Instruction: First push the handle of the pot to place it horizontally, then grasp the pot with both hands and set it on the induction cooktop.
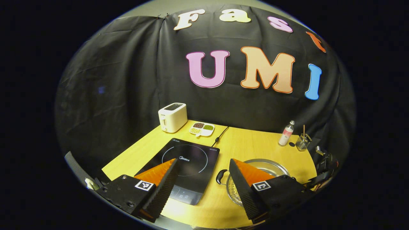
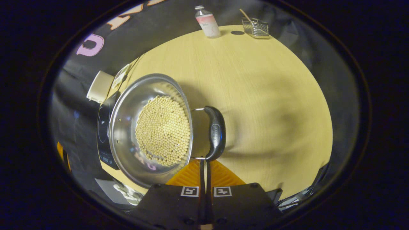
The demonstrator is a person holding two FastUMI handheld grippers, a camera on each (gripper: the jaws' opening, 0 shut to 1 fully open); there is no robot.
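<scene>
A steel pot (image 2: pixel 127 127) with small pale beads covering its bottom stands on the yellow table. Its black side handle (image 2: pixel 215 132) points toward my right gripper (image 2: pixel 204 164), which is shut with its fingertips right at the handle's near end and nothing between them. The black induction cooktop (image 1: pixel 188 163) lies to the left of the pot (image 1: pixel 271 166) in the left gripper view, and the pot's other small black handle (image 1: pixel 220 176) faces it. My left gripper (image 1: pixel 203 161) hangs open above the table's front edge, one finger over the cooktop and the other over the pot.
A white toaster (image 1: pixel 172 117) and a divided dish of beans (image 1: pixel 202 128) stand behind the cooktop, whose cord (image 1: pixel 222 134) runs back. A bottle (image 1: pixel 286 133) and a wire basket (image 1: pixel 302 142) sit at the far right corner. Bare tabletop (image 2: pixel 262 95) lies beyond the pot's handle.
</scene>
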